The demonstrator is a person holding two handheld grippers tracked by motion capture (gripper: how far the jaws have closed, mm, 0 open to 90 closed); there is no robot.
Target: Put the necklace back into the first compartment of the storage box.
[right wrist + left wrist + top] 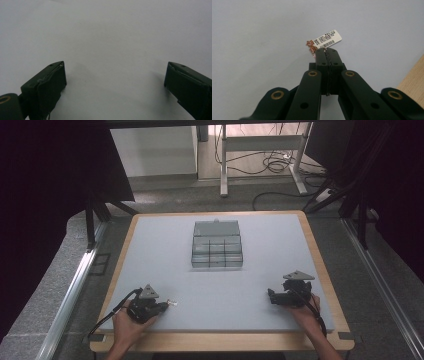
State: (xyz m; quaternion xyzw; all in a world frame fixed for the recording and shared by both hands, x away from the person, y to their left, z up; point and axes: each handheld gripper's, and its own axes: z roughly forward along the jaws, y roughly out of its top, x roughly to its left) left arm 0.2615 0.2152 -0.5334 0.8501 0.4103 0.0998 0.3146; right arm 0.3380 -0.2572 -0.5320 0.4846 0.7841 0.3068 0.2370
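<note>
Grey mat on wood-edged table, left tongs pinching tagged chain, right tongs agape, empty

On the table mat before me, the compartment box sits at the middle, toward the far side, lid tipped back behind it. My left gripper rests near-left, the tagged chain just beyond its tips. My right gripper rests near-right, well apart from both.
</note>
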